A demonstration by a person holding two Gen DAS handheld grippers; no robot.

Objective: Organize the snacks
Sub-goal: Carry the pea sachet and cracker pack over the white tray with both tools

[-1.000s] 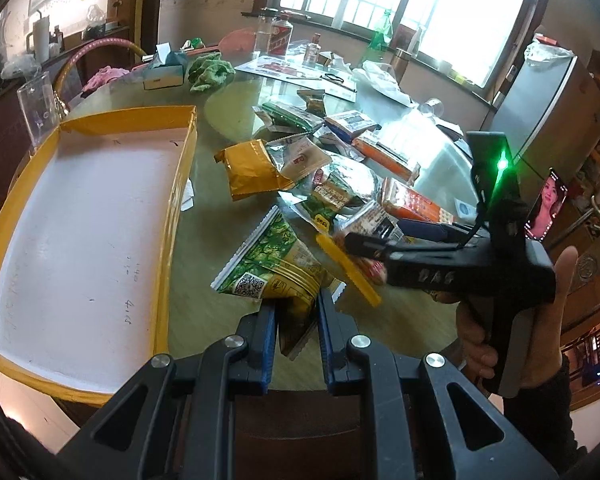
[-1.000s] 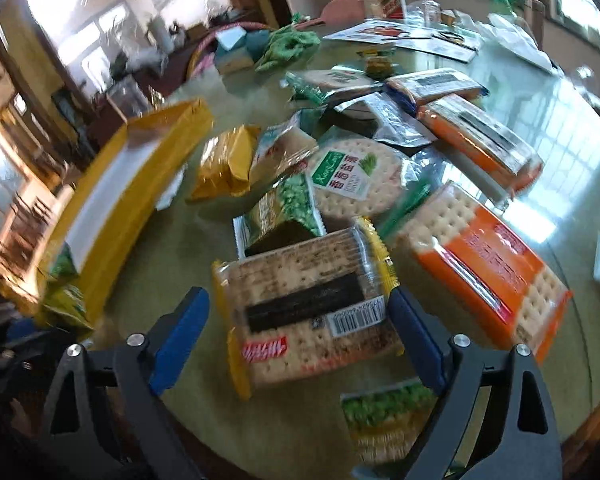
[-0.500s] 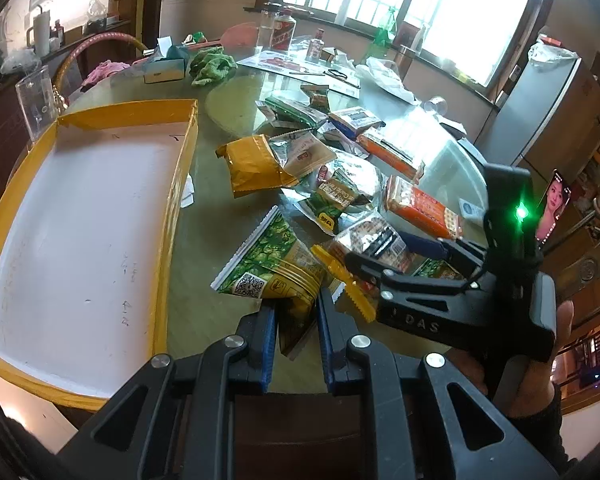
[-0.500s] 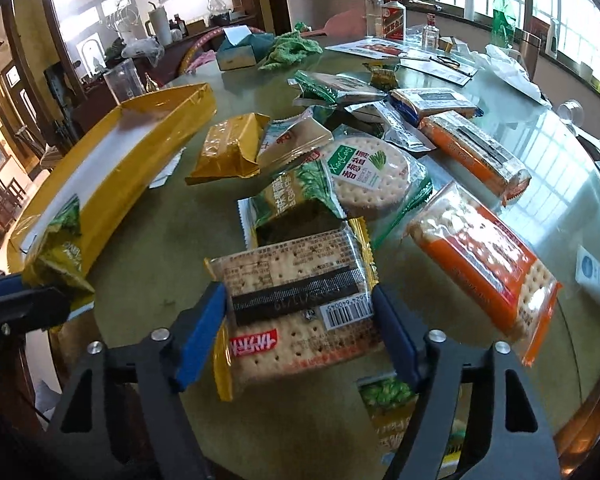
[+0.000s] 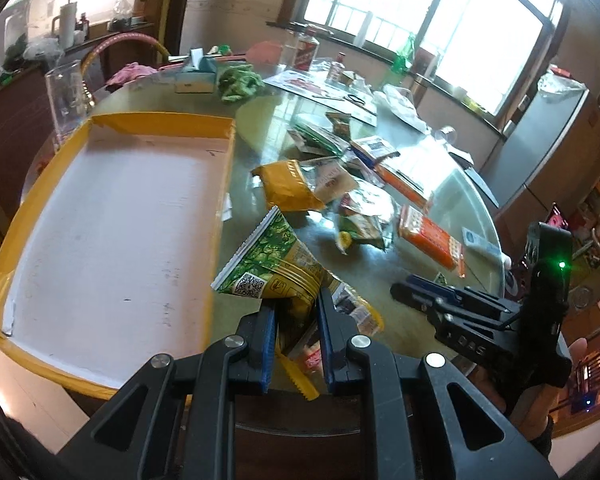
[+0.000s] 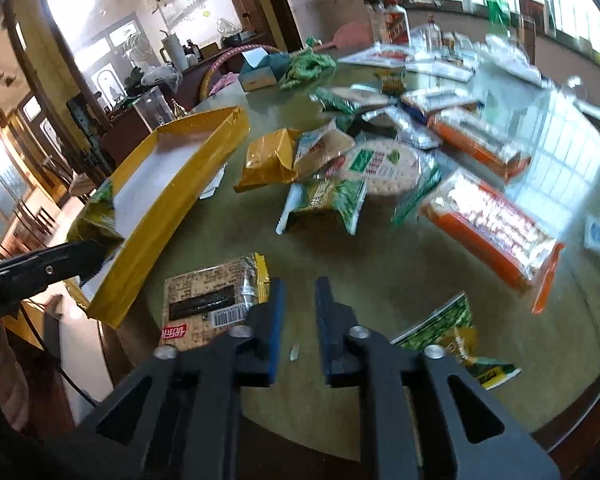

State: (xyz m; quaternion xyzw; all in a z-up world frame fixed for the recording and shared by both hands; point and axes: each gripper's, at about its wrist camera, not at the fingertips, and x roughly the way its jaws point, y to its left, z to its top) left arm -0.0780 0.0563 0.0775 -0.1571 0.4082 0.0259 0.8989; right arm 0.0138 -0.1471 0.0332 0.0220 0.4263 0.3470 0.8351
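Right gripper [image 6: 298, 320] slipped off the cracker pack [image 6: 212, 300], jaws closing on nothing. Left gripper [image 5: 296, 340] pinches a green pouch [image 5: 268, 268] beside the tray [image 5: 220, 168]. Tray empty; all snacks remain.

Around your worktop: clutter that belongs to no snack pile.

At the far edge of the round glass-topped worktop [image 5: 260, 152] you see a teal tissue box [image 5: 196, 74] with a crumpled green cloth [image 5: 240, 82] just beside it, and a clear tumbler [image 5: 68, 100] standing upright near the left rim. Beyond them a liquor bottle with a red label [image 5: 306, 54] stands by flat printed papers [image 5: 308, 86] and a pair of scissors [image 5: 354, 99]. A pink hoop [image 5: 128, 42] arches behind the tissue box, a white lidded mug [image 5: 66, 28] sits on the dark sideboard, and a green bottle [image 5: 406, 54] stands on the bright window's sill. A grey cabinet [image 5: 548, 148] fills your right.
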